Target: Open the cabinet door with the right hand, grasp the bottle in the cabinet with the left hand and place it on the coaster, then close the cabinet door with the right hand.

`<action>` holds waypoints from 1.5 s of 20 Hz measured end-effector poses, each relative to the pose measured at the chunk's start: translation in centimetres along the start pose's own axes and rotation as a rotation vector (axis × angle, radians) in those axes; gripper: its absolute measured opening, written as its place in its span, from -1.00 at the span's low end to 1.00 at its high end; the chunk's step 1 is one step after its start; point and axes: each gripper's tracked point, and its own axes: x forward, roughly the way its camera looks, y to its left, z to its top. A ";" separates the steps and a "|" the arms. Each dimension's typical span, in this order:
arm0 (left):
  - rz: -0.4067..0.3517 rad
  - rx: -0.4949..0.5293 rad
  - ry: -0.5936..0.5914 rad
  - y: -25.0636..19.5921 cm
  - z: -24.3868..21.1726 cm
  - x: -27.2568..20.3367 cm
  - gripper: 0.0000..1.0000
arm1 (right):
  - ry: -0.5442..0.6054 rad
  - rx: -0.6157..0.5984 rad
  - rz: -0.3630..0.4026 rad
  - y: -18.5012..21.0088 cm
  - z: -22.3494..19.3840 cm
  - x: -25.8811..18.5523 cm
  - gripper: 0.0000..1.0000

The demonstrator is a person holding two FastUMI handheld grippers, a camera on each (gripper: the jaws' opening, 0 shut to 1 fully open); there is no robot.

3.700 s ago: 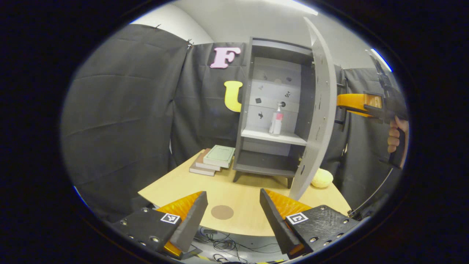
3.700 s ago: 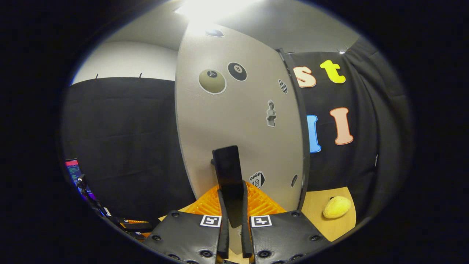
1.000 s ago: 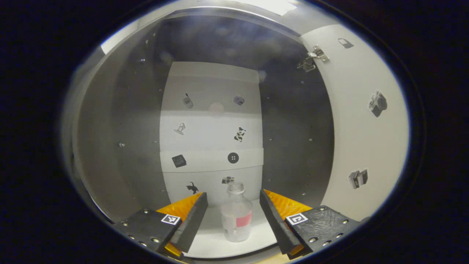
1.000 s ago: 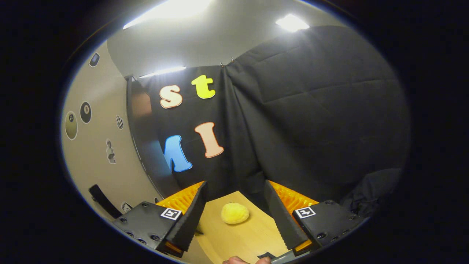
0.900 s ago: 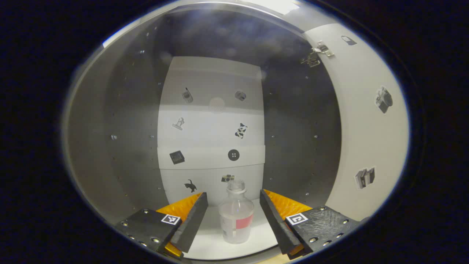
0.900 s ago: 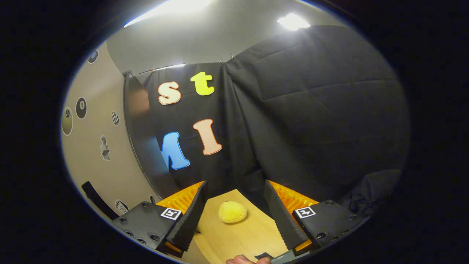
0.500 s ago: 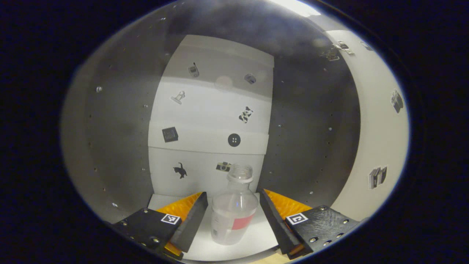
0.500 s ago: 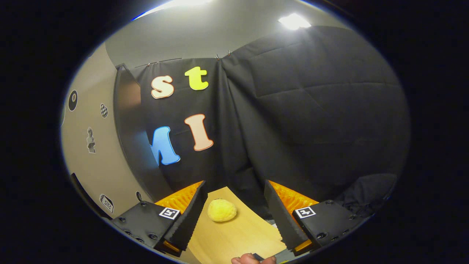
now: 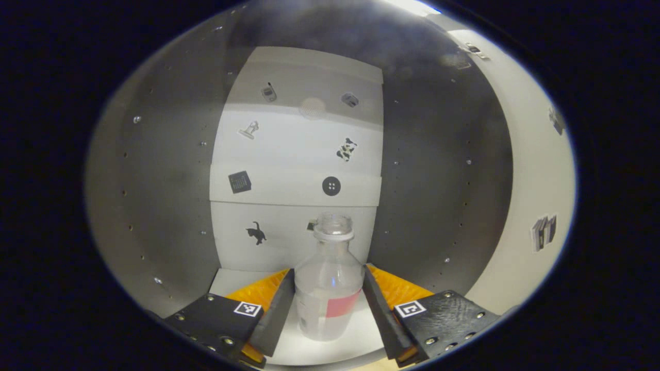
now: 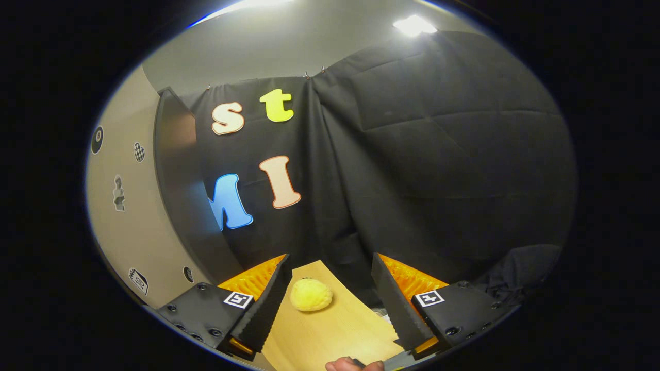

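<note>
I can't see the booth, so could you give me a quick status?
Left tool closing around bottle on cabinet shelf. Right tool open, idle. Door open.

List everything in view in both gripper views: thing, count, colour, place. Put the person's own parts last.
Bottle: 1, clear with a red label patch, no cap, upright on the cabinet shelf between the left gripper's fingers.
Cabinet shelf: 1, white, under the bottle.
Cabinet back panel: 1, white with small stickers, behind the bottle.
Cabinet door: 1, pale grey with stickers, open, at the left of the right gripper view.
Sponge: 1, yellow, on the table, beyond the right gripper's fingers.
Table: 1, light wood.
Left gripper: 1, fingers close at either side of the bottle; contact unclear.
Right gripper: 1, open, over the table.
Fingertips: bottom edge of the right gripper view.
</note>
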 end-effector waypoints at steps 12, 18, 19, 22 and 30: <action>0.052 0.022 -0.079 -1.4 1.8 -9.8 0.43 | -0.040 -0.012 0.179 2.1 1.8 4.1 0.96; 0.080 0.061 -0.098 0.2 0.6 -21.1 0.48 | -0.055 0.019 0.228 4.4 1.0 -0.1 0.96; 0.087 0.060 -0.096 0.6 0.0 -23.1 0.43 | -0.055 0.001 0.224 4.3 0.9 -0.8 0.96; 0.128 0.058 -0.086 2.0 -2.3 -27.9 0.43 | -0.035 -0.026 0.240 4.7 0.0 -3.0 0.96; 0.229 0.077 -0.093 5.0 -8.9 -35.5 0.43 | -0.012 0.022 0.276 4.8 -1.2 -6.7 0.96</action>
